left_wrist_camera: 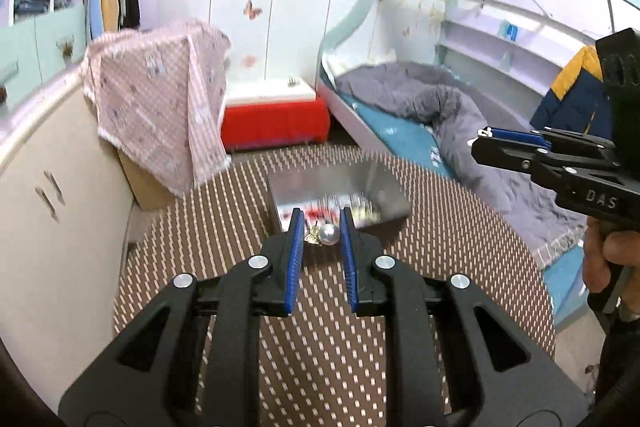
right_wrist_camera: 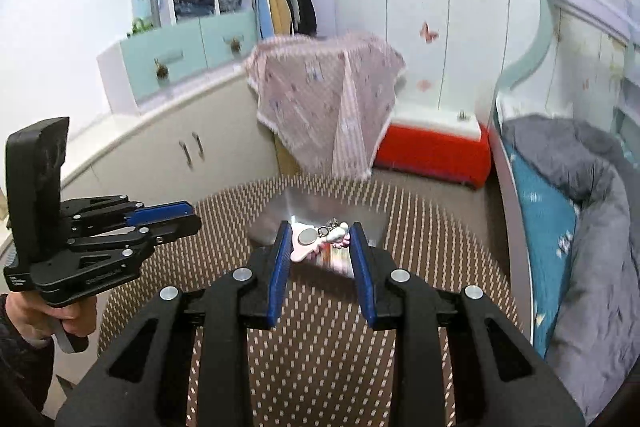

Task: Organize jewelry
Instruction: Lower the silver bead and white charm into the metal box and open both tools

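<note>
My left gripper [left_wrist_camera: 321,215] is shut on a small earring: a silvery pearl [left_wrist_camera: 331,235] against the right pad and a gold piece [left_wrist_camera: 312,238] against the left. It hangs just above the round table [left_wrist_camera: 460,227] with its brown dashed cloth. Behind it stands an open silver tin [left_wrist_camera: 340,183], its contents blurred. My right gripper [right_wrist_camera: 321,228] is shut on a pink and white charm [right_wrist_camera: 308,245] with a round silver disc and a ring, held over the tin [right_wrist_camera: 320,207]. The left gripper [right_wrist_camera: 196,215] shows at the left there, the right gripper [left_wrist_camera: 478,142] at the right of the left wrist view.
A box draped in pink cloth [left_wrist_camera: 160,107] stands past the table's far left edge. A red and white stool [left_wrist_camera: 276,115] is behind it. A bed with a grey blanket [left_wrist_camera: 440,115] runs along the right. Cream cupboards [left_wrist_camera: 48,207] line the left. A hand [left_wrist_camera: 612,247] holds the right gripper.
</note>
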A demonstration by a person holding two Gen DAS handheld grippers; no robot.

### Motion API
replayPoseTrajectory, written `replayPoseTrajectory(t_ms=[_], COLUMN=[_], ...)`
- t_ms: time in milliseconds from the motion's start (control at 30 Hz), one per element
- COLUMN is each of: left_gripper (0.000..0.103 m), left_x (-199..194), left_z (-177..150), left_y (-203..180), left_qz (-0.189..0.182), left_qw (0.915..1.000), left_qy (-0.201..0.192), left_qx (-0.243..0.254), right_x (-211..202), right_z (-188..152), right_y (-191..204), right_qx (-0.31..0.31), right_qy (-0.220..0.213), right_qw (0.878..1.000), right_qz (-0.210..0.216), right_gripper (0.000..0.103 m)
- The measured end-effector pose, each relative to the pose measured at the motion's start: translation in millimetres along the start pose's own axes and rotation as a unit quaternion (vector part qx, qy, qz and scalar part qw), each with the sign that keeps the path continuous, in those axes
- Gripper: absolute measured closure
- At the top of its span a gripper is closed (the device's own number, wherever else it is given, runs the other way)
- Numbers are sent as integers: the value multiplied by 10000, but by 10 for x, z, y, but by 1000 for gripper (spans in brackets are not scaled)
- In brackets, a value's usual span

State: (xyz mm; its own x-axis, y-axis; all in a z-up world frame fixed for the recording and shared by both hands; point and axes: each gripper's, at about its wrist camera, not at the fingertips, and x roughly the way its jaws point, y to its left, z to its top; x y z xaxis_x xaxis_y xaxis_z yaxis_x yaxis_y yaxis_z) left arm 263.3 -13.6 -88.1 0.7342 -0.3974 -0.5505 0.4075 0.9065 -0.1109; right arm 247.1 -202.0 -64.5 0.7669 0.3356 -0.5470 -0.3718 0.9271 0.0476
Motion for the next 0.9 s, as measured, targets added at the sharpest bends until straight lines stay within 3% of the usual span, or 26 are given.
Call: replayPoseTrajectory(t_ms=[167, 333, 700, 733, 767, 800, 867, 900], left_gripper=[85, 85, 84, 84, 72, 35, 13, 11], left_x=[52, 202, 801, 851, 877, 883, 798, 741], left_z=[347, 605, 726, 718, 718, 710, 691, 681], left_y=[69, 59, 141, 146, 167, 186, 271, 314], left_qz=[-8, -24, -153, -119, -76, 4, 285, 243], left_qw=[9998, 9997, 9987, 9985, 9984, 9984, 9981, 9980], left_qy=[-174, -189, 350, 418, 452, 457, 205, 91], left_qx=[-134, -161, -343, -345, -336, -347, -499, -573], right_x=[41, 205, 857, 898, 909, 897, 827, 788], right_z=[288, 423, 365, 347, 327, 298, 267, 249], right_y=[-113, -224, -461, -490, -522, -557, -648, -679], right_qx=[144, 404, 982, 1088, 1181, 1297, 1553, 1625], right_qy=[-190, -119, 494, 531, 527, 465, 317, 281], right_qw=[9997, 9989, 9931, 9917, 9907, 9895, 9867, 9860], right_qz=[113, 215, 415, 439, 435, 443, 354, 252], right_gripper=[76, 76, 75, 67, 53, 42, 16, 14])
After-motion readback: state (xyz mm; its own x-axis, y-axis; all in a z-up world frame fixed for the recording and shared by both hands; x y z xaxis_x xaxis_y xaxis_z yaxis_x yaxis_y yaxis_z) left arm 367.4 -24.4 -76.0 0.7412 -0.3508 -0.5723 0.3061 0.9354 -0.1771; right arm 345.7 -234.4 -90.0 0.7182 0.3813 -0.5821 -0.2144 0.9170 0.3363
